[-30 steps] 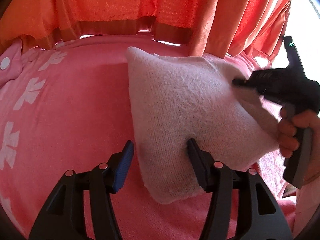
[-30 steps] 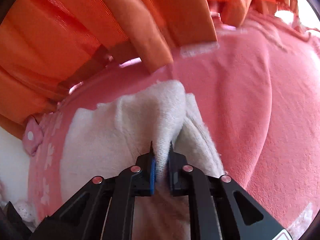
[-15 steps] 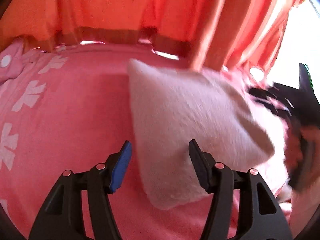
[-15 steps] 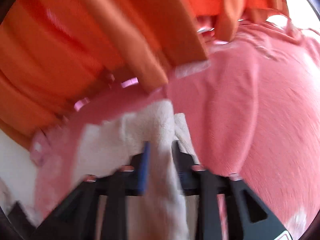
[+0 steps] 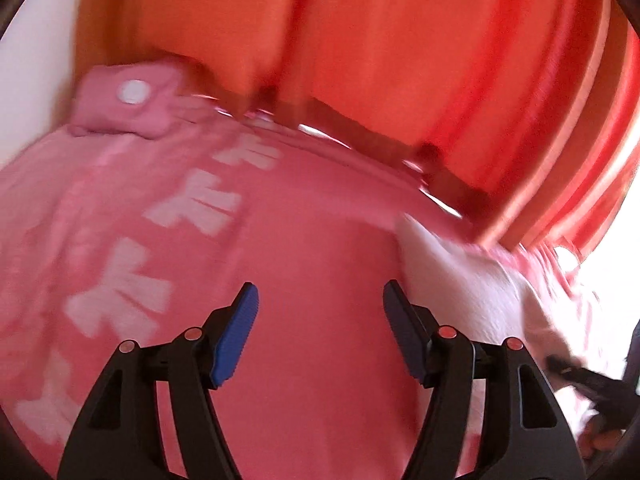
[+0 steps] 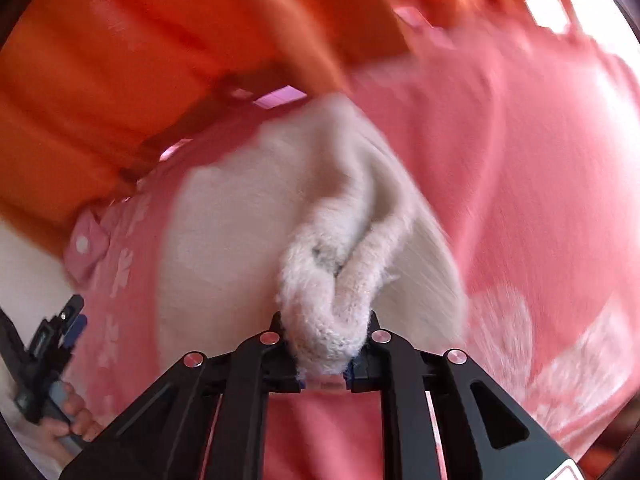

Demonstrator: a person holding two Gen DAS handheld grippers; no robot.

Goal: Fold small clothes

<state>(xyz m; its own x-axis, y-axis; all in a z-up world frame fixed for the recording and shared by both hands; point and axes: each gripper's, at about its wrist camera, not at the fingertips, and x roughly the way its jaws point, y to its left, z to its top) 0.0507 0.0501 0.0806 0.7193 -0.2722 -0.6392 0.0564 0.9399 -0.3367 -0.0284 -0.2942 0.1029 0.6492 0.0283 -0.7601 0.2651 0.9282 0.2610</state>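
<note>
One gripper, the right gripper (image 6: 326, 354), is clamped on the white cloth (image 6: 224, 240); the left gripper (image 5: 320, 332), jaws just widening and empty, should grab the opposite edge squarely.

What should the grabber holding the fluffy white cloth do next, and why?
Probably carry the pinched edge across the rest of the white cloth and lay it down. The right gripper is shut on a bunched fold lifted off the pink blanket, while the left gripper is open, holding nothing, off to the cloth's side.
</note>
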